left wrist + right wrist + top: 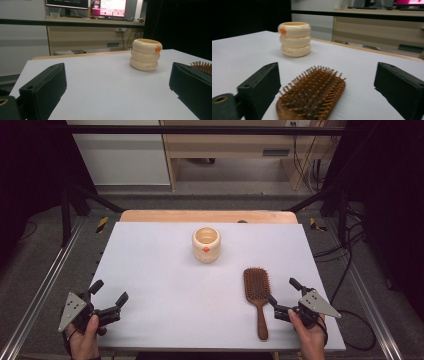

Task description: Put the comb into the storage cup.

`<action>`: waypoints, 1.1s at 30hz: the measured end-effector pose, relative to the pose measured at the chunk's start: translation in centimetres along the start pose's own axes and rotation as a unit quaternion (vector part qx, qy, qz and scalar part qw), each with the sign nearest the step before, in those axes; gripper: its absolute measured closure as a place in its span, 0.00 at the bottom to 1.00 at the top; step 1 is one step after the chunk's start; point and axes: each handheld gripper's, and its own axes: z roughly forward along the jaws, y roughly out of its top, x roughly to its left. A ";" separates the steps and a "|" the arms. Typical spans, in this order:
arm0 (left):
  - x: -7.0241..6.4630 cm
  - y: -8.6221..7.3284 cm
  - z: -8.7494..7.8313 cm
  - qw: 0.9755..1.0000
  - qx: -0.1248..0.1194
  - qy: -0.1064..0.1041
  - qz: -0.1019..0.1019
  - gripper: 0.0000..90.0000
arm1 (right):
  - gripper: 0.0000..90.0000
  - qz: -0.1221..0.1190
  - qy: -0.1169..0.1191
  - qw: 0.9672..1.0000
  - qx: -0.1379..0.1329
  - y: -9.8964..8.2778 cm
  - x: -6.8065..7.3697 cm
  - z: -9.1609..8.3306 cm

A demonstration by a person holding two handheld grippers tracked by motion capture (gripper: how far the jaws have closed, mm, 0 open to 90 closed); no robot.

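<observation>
Spreading across the middle of the high view, the white table [165, 285] is the largest thing, with a strip of bare wood showing along its far edge and dark floor and metal rails to either side. Next in size comes the wooden hairbrush [257, 299], lying flat in the lower right of that frame with its bristles up, its oval head toward the far side and its handle pointing toward the near edge. In the right gripper view the brush head [313, 96] fills the lower centre, sitting between the two black jaws without either one touching it. The left gripper [109, 298] sits in the lower left of the high view, held by a hand at the near edge of the table, its jaws spread wide with nothing between them; in the left gripper view the bare tabletop [112, 87] lies in the gap. The right gripper [284, 291] is in the lower right of the high view, just beside the brush's handle on its right, jaws likewise spread apart and gripping nothing. Smallest is the cream cup [206, 244], shaped like three stacked rings with a small orange mark on its side, standing upright in the upper centre of the table, well apart from both grippers and from the brush. It appears in the right of centre of the left gripper view [146, 54] and in the upper left of the right gripper view [294, 39].
</observation>
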 end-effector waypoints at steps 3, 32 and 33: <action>-0.1 0.0 0.0 1.000 0.001 -0.001 0.003 0.01 | 0.07 0.017 -0.013 1.000 0.001 0.0 -0.2 -0.1; 0.1 -0.1 -0.1 1.000 0.009 0.000 0.002 0.01 | 0.17 0.041 -0.008 0.995 0.087 2.0 2.5 0.7; 0.0 -0.1 -0.2 1.000 0.008 0.001 0.001 0.01 | 0.17 0.038 -0.003 0.995 0.091 2.2 2.8 0.8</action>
